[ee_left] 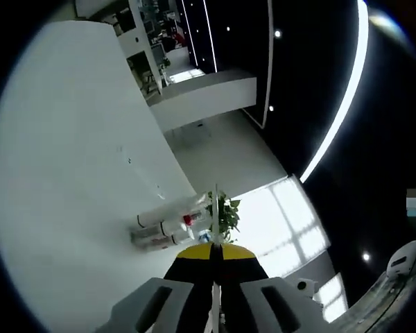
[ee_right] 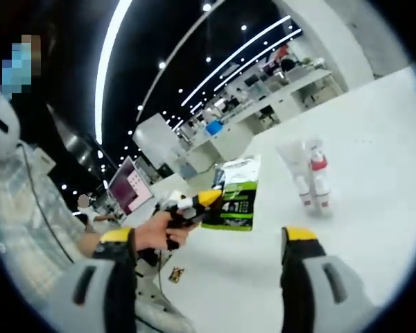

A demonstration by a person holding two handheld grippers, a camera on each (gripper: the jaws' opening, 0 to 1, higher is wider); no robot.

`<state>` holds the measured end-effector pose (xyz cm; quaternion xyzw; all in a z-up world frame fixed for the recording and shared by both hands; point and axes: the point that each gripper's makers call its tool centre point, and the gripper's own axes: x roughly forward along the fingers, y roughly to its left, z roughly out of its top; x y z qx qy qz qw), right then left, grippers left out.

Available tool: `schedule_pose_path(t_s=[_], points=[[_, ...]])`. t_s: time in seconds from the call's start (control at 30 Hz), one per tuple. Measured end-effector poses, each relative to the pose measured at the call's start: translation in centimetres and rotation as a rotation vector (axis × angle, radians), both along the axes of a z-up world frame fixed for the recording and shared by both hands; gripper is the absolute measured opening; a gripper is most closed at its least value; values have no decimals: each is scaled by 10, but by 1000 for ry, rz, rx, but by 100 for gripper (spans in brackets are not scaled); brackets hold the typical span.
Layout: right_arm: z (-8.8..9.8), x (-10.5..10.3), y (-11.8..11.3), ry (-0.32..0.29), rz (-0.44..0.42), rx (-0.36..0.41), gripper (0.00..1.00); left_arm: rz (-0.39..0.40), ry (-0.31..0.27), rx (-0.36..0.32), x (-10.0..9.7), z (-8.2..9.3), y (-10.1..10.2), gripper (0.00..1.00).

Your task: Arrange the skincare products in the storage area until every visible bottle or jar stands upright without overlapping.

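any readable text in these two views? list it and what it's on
"4:1": on the green pouch, right gripper view; a guess, since the rest of its print is blurred.
Bottles: red bands, no readable label in either view.
Monitor: pink screen, too small to read.

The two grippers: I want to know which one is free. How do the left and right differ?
The left gripper has its jaws closed together, while the right gripper has its jaws spread wide apart. The left gripper pinches a green packet by its edge, and the right gripper holds nothing. Both have yellow-tipped jaws on grey bodies.
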<state>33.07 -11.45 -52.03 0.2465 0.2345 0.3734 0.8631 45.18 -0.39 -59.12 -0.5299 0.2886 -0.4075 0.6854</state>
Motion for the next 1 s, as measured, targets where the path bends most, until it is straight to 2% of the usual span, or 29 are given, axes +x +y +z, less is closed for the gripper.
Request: schedule_pose_path(t_s=[0.13,0.23,0.43,0.6,0.83,0.9,0.93,1.0], points=[[-6,0,-8,9,-25,-46,93,-7,21,29,11,-15,-5,1],[-8,-2,-13,15,-33,-68,94,-6,44,60,18,-27,-6,1],[-12,-2,-22,35,-59,-69,94,10,97,76,40,-52,-1,1],[-16,-5,-29,53,-79,-75,94,8,133,92,54,-69,-6,1],[-23,-9,-41,89,-120,-66,94,-7,191,147,65,-101,-16,1],[-24,-10,-42,98,-130,-47,94,-5,210,166,61,-102,-23,1],[-24,-10,-41,100,-130,-43,94,-4,215,179,66,-109,-21,1],[-26,-11,-42,106,-133,-48,94,-1,230,186,67,-112,-25,1]])
